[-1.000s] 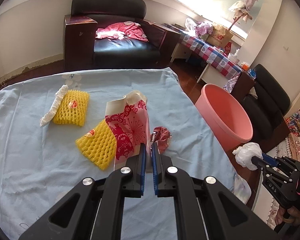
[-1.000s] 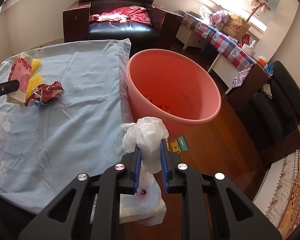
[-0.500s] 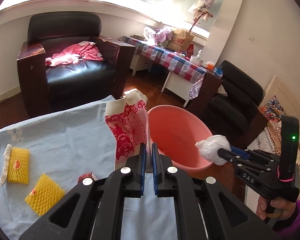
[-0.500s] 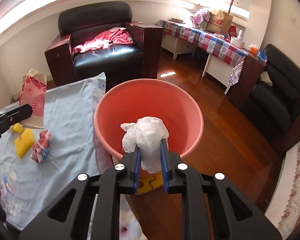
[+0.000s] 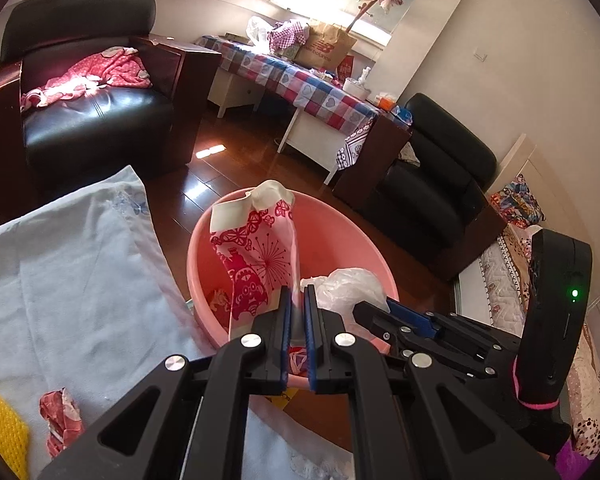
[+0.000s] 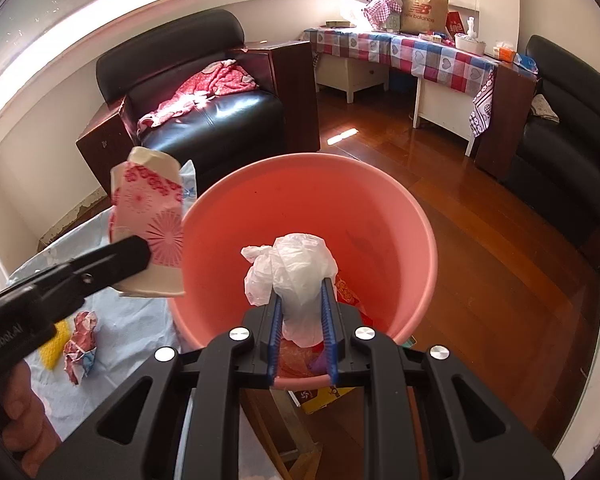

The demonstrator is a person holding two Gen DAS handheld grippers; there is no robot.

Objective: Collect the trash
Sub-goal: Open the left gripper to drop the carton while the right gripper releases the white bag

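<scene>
Left hand-held gripper clamping red-patterned paper bag by lower edge, dangling it over pink basin. Right hand-held gripper pinching crumpled white plastic bag above basin mouth, both poised for dropping. Crumpled wrapper lying on worktop.

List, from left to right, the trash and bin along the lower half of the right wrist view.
Yellow foam net → crumpled red wrapper → red-patterned paper bag → white plastic bag → right rim of the pink bucket.

A brown paper bag on the checked table reads "new balance". The left gripper's black body shows partial lettering "enRobot.AI".
</scene>
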